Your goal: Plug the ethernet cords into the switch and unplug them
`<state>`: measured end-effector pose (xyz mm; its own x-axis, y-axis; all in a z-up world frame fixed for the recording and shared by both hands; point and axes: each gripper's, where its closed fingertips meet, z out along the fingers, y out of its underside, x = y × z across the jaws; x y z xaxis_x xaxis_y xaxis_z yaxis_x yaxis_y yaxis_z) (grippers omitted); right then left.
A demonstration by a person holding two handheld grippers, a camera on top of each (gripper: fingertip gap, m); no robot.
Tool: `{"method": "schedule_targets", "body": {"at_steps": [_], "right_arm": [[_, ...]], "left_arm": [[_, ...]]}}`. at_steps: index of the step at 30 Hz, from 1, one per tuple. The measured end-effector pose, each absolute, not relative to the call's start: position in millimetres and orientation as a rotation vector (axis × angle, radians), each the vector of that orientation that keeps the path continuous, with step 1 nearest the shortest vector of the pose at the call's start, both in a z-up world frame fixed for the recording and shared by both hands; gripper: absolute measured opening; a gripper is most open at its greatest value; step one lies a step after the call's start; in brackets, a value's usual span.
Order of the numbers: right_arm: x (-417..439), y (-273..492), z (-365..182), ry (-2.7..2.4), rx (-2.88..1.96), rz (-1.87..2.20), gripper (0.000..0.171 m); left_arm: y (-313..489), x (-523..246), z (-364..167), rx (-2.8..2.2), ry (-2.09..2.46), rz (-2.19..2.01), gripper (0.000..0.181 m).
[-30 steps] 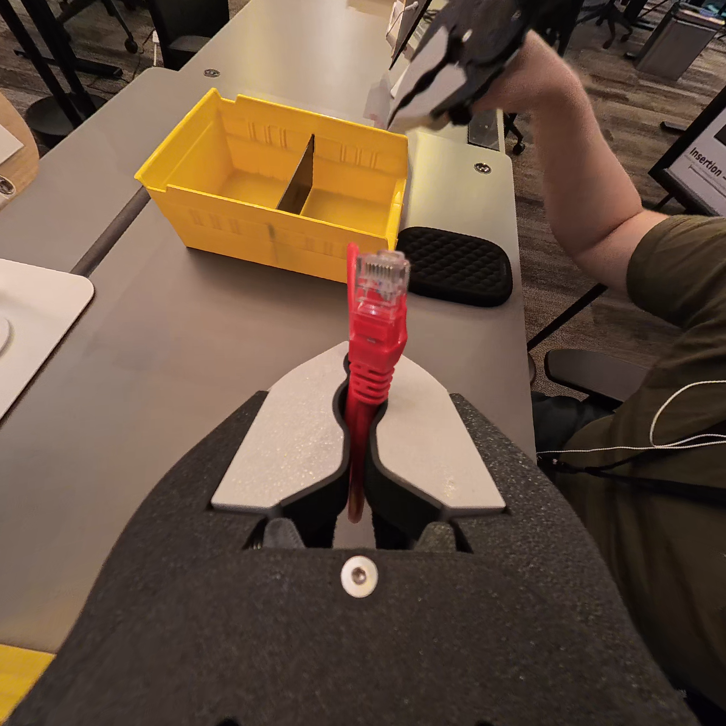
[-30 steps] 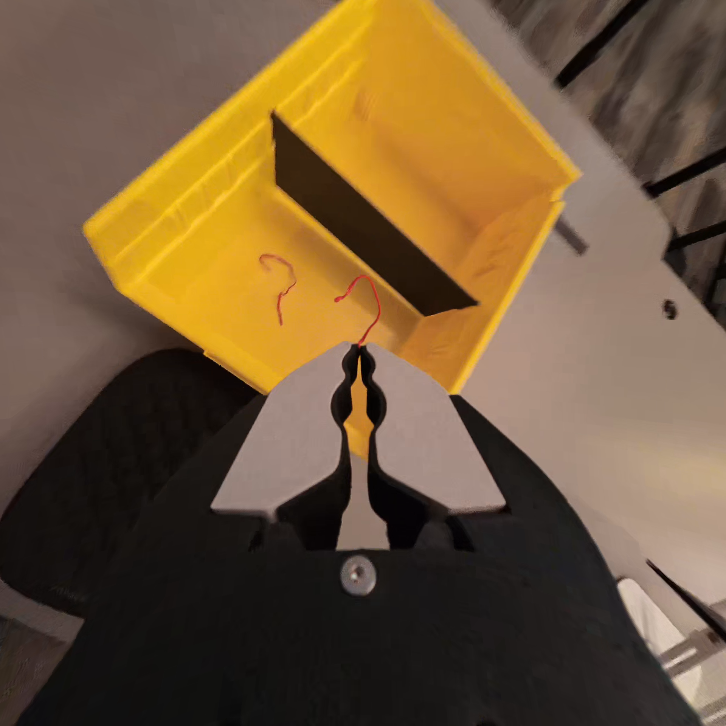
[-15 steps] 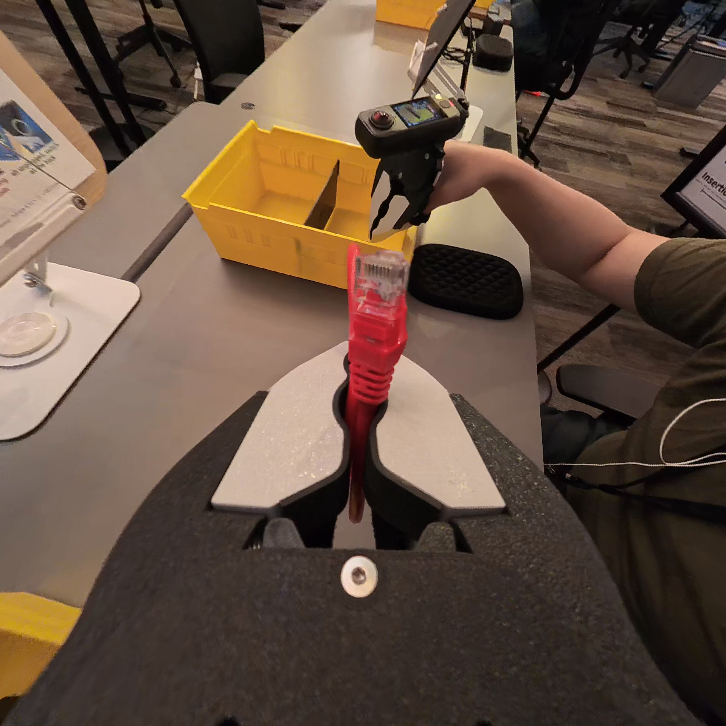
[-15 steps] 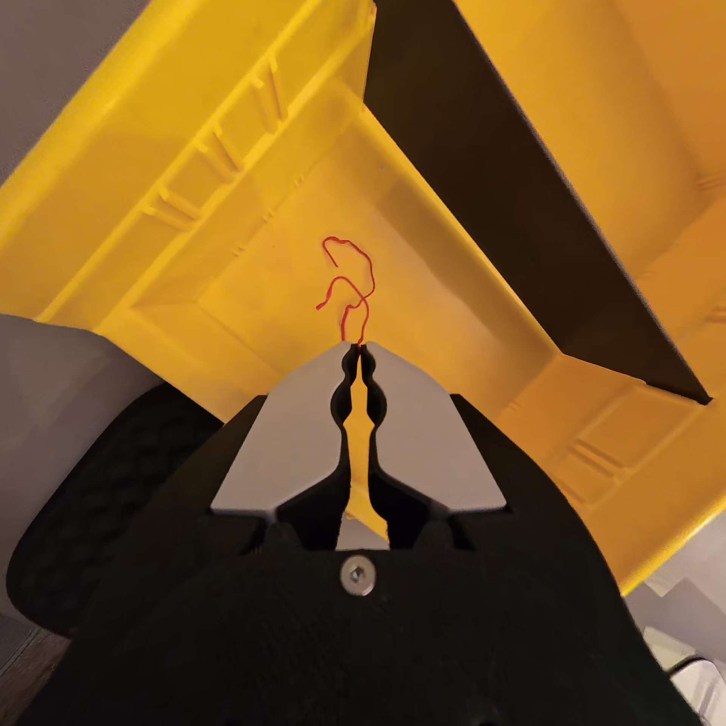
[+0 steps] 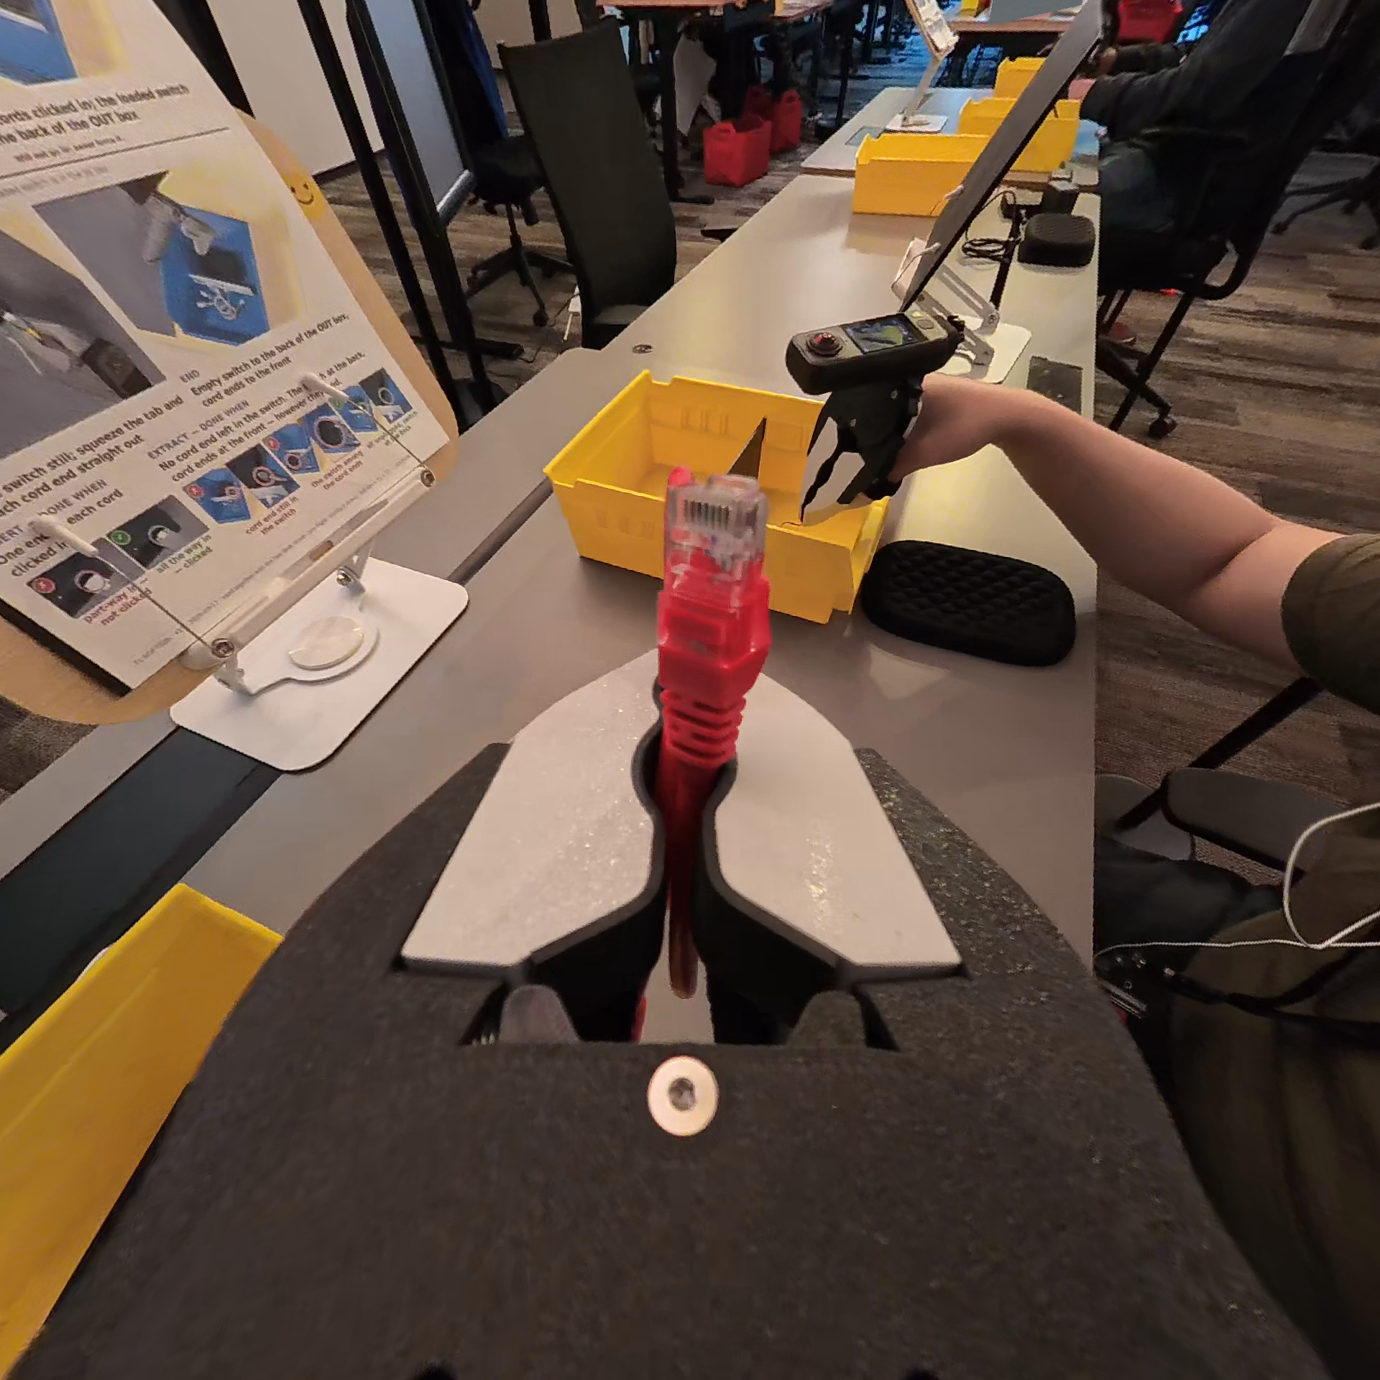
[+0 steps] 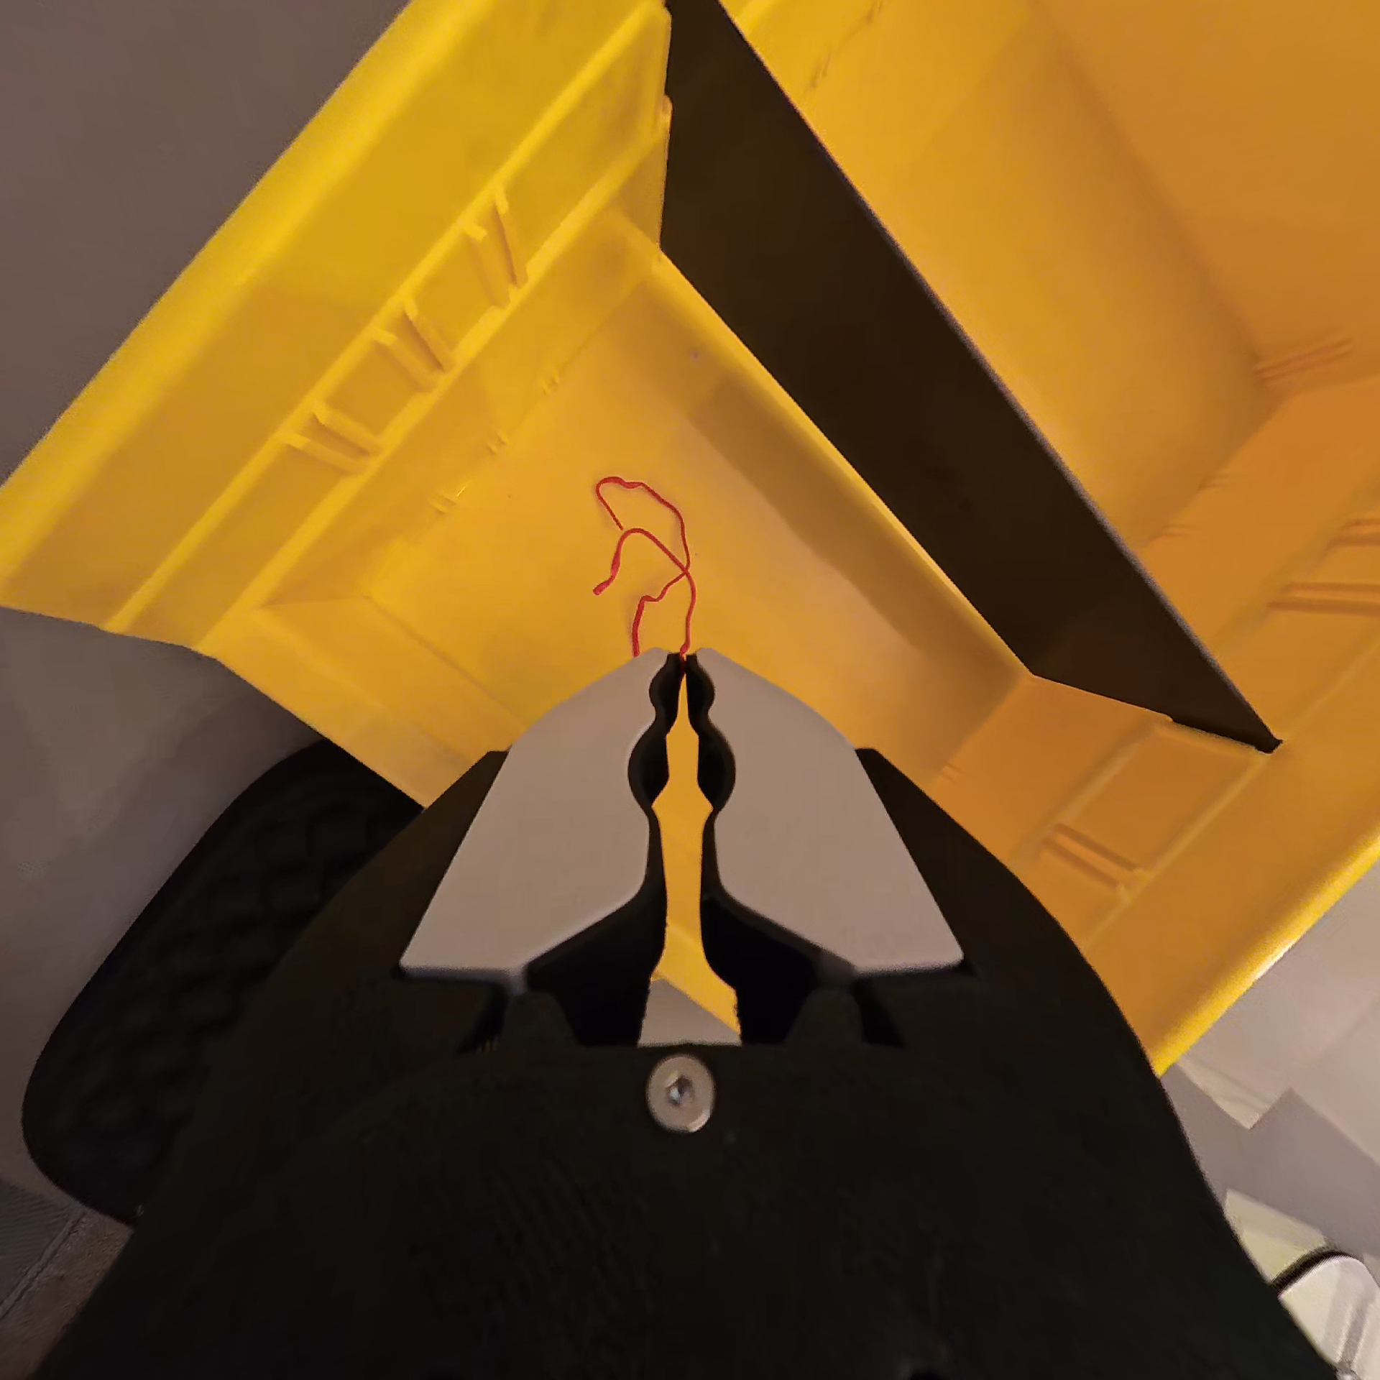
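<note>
My left gripper (image 5: 698, 717) is shut on a red ethernet cord (image 5: 709, 657); its clear plug (image 5: 715, 530) sticks out past the fingertips, above the grey table (image 5: 523, 672). My right gripper (image 6: 683, 661) is shut at its tips on a thin red thread (image 6: 683, 597) and points down into one compartment of a yellow bin (image 6: 373, 299) with a black divider (image 6: 859, 373). A second red thread (image 6: 627, 508) lies on the bin floor just beyond the tips. The left wrist view shows the right gripper (image 5: 821, 500) at the near right corner of the bin (image 5: 612, 478). No switch shows.
An instruction board (image 5: 187, 373) stands on a white base (image 5: 314, 672) at the left. A black padded rest (image 5: 971, 597) lies right of the bin. Another yellow bin's edge (image 5: 89, 1045) is at the lower left. The person's forearm (image 5: 1120, 508) reaches across from the right. My right fingertips sit around 45 centimeters from my left ones.
My right gripper has come down from above the bin into its near compartment, carrying the thread onto the loose one. The left view has pulled back and tilted up, still holding the cord.
</note>
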<state>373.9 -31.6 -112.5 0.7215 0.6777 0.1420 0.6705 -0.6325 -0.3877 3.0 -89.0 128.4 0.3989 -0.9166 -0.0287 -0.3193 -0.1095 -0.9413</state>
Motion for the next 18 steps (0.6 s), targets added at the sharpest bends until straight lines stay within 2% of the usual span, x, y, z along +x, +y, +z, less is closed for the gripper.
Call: {"method": "schedule_targets", "body": {"at_steps": [18], "right_arm": [[374.4,-26.7,-106.5,-1.001,-2.51,0.032,0.003]], "left_arm": [[-86.8,11.2,119.9,-1.677,1.133,-0.742,0.0]]}}
